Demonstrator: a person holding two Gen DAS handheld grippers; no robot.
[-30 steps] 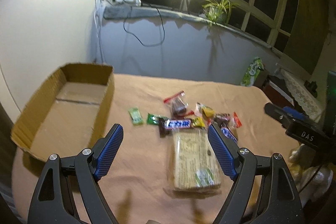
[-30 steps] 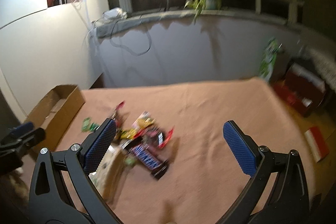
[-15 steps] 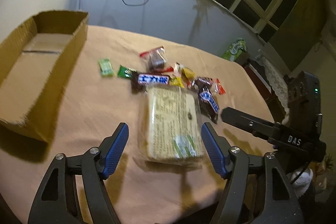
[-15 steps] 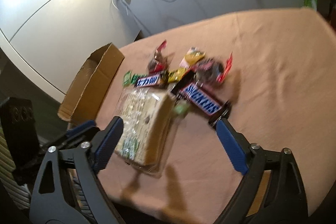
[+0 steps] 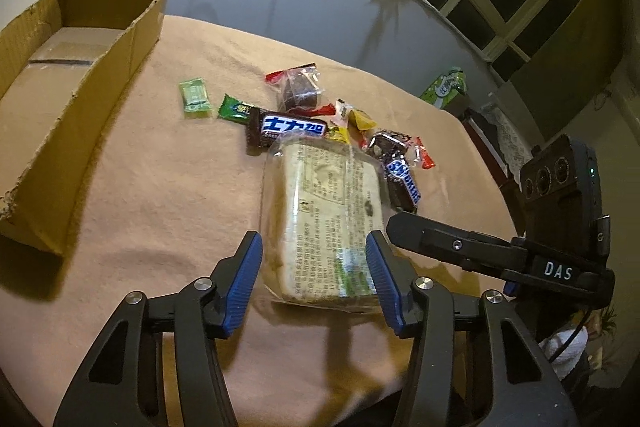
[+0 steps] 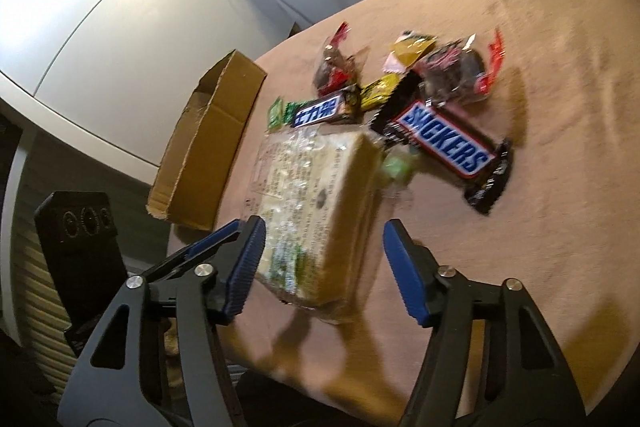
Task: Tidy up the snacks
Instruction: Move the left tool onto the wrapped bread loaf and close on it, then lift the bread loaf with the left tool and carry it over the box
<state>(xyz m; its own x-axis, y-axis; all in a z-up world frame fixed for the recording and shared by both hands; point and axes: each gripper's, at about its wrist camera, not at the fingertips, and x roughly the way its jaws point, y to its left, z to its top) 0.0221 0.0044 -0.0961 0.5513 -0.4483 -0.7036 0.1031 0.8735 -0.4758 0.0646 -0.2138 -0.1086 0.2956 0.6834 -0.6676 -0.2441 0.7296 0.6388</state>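
Now both L gripper [image 5: 314,281] & R gripper [image 6: 322,271] gape wide, straddling bread pack [image 5: 332,211].

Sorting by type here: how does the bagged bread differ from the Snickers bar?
The bagged bread is a thick pale block in clear printed plastic; the Snickers bar is slim, in a dark opaque wrapper with blue lettering. The bread lies between the left hand-held gripper's open fingers; the Snickers lies beyond them, untouched. Both rest flat on the tan tablecloth.
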